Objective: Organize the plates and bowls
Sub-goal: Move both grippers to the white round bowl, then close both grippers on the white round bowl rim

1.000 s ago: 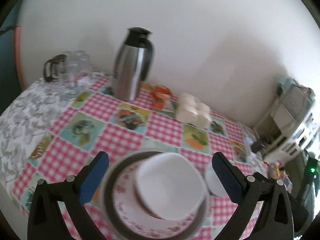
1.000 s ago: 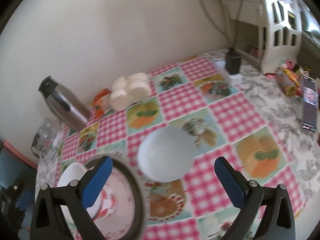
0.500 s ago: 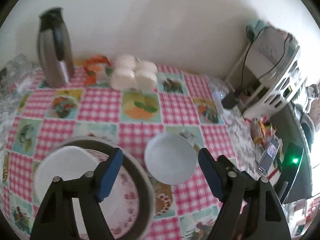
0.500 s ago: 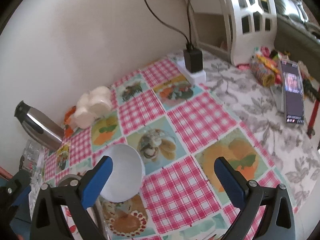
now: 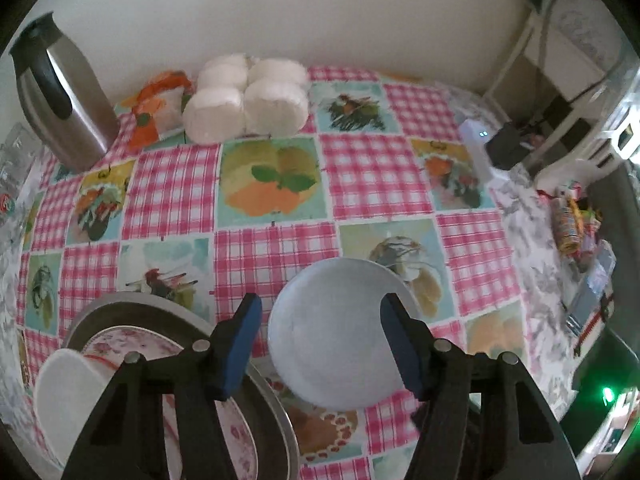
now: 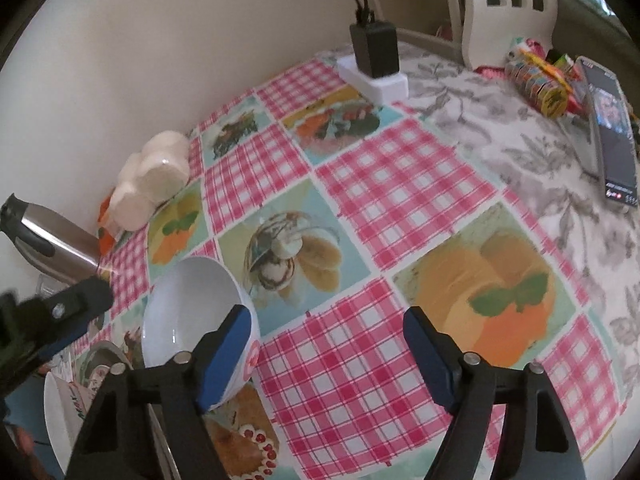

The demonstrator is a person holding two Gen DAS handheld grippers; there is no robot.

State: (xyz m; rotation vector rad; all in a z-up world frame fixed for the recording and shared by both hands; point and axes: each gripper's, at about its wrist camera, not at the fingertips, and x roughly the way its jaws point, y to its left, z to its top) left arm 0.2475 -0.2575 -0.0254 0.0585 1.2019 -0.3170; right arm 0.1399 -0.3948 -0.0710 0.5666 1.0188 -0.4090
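The left tongs (image 5: 320, 320) point steeply down over a white bowl (image 5: 338, 336) that stands on the tabletop (image 5: 372, 176), which wears a pink checked cloth with fruit and food pictures. The bowl sits between the two blue pads (image 5: 248, 336); the jaws are closing, yet a sliver of gap shows on the left side and the right pad overlaps the bowl's rim in the picture, so contact there cannot be told. To the left of this bowl lies a grey-rimmed tray (image 5: 168, 312) bearing a flowered plate (image 5: 132, 344), and a second white bowl (image 5: 68, 396) rests on that plate near the lower left edge. The right tongs (image 6: 324, 328) are closing as well, with only checked cloth between their pads; the left pad lies in front of the white bowl's near wall in the right wrist view, and whether it touches cannot be told. The left tongs' black body also shows at the left edge of that view. Along the wall stand a steel thermos jug (image 5: 60, 92), a pack of white rolls (image 5: 248, 96) and an orange wrapper (image 5: 156, 108). Farther right, a black charger (image 6: 374, 46) sits in a white power strip (image 6: 374, 76), and a phone (image 6: 612, 128) lies beside a candy roll (image 6: 536, 84) on the grey floral cloth.
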